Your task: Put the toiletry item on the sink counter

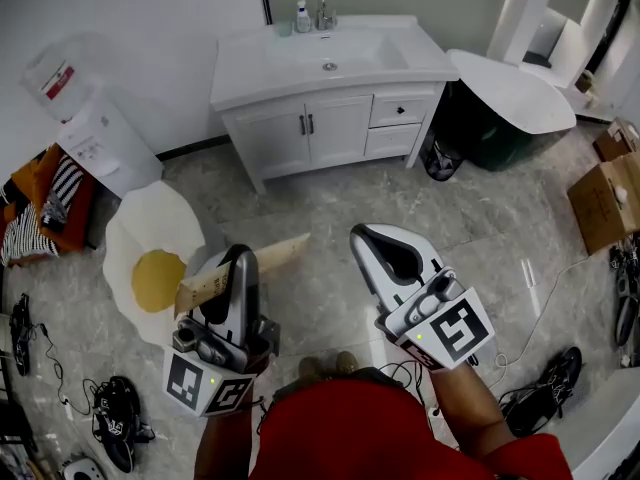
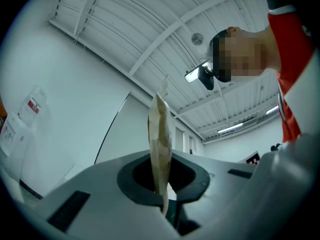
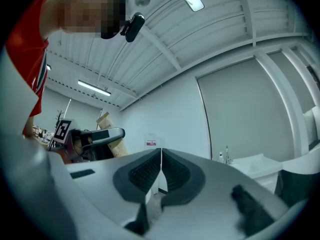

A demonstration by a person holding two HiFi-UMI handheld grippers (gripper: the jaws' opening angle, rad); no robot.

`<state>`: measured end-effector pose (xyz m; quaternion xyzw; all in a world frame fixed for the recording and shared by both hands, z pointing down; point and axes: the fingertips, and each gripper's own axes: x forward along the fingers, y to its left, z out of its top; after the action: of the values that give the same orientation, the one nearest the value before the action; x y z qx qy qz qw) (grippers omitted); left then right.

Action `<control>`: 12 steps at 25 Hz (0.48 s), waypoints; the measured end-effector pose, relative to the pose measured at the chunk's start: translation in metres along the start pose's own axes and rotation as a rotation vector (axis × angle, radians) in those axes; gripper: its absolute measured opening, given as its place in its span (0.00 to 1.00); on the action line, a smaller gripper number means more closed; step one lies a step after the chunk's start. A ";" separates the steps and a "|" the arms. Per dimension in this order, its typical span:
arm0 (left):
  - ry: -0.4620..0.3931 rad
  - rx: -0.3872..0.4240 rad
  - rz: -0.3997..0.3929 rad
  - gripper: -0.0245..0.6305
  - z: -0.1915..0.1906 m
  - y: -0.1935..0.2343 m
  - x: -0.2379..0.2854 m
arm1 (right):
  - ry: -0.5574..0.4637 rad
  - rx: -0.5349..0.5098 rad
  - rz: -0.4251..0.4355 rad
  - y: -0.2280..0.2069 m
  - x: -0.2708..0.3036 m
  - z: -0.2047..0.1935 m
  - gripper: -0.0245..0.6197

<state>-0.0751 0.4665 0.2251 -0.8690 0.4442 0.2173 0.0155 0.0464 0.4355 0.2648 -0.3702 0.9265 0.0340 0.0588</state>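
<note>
Toiletry item, a flat tan kraft-paper tube with printed text (image 1: pixel 272 254), is clamped in the left gripper (image 1: pixel 237 268), off the floor and nowhere near its target. Left jaws closed on the tube's lower part; in the left gripper view it stands edge-on between the dark pads. Long axis runs crosswise to the jaws in the head view, lower left to upper right, free end toward the white vanity sink counter (image 1: pixel 250 70). Counter lies straight ahead, well apart, across grey marble floor (image 1: pixel 330 208). Chrome faucet (image 1: pixel 322 8) and a small clear bottle (image 1: pixel 302 16) sit at the counter's back edge; front left corner looks bare, likely drop spot. Right gripper (image 1: pixel 378 246) has its jaws together with nothing between them, level beside the left, about equally far from the counter.
</note>
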 end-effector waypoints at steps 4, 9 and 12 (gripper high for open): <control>0.000 0.001 0.014 0.07 -0.006 0.000 0.016 | -0.024 0.010 0.015 -0.016 0.002 0.011 0.08; -0.005 0.008 0.030 0.07 -0.013 0.004 0.033 | -0.030 0.006 0.041 -0.038 0.003 0.010 0.08; 0.000 0.013 0.039 0.07 -0.017 0.013 0.044 | -0.013 0.018 0.040 -0.053 0.008 0.001 0.08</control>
<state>-0.0567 0.4214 0.2258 -0.8600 0.4626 0.2147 0.0167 0.0771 0.3921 0.2613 -0.3507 0.9336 0.0293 0.0674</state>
